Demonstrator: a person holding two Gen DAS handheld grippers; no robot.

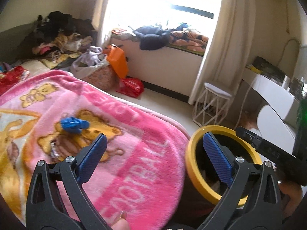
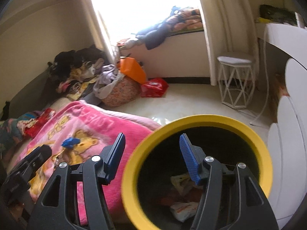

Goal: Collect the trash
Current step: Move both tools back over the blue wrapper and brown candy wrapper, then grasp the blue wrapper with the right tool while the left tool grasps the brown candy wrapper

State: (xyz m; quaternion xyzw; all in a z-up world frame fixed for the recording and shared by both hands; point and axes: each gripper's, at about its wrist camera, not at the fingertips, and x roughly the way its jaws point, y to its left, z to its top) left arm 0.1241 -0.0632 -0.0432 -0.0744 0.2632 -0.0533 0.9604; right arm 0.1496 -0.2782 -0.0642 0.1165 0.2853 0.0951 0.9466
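Observation:
A crumpled blue piece of trash (image 1: 73, 125) lies on the pink teddy-bear blanket (image 1: 122, 153); it also shows in the right wrist view (image 2: 70, 142). A small silvery wrapper (image 1: 54, 149) lies near it. My left gripper (image 1: 155, 143) is open and empty, above the blanket's edge beside the bin. A black bin with a yellow rim (image 1: 193, 164) stands next to the bed. In the right wrist view the bin's rim (image 2: 130, 172) is close, with wrappers (image 2: 182, 209) inside. My right gripper (image 2: 152, 143) is open and empty, over the bin's rim.
A white wire stool (image 2: 236, 80) stands on the pale floor by the curtain. A patterned laundry basket (image 2: 120, 92), an orange bag (image 2: 132, 69) and a red bag (image 2: 153, 87) sit beyond the bed. White furniture (image 2: 287, 143) is at the right.

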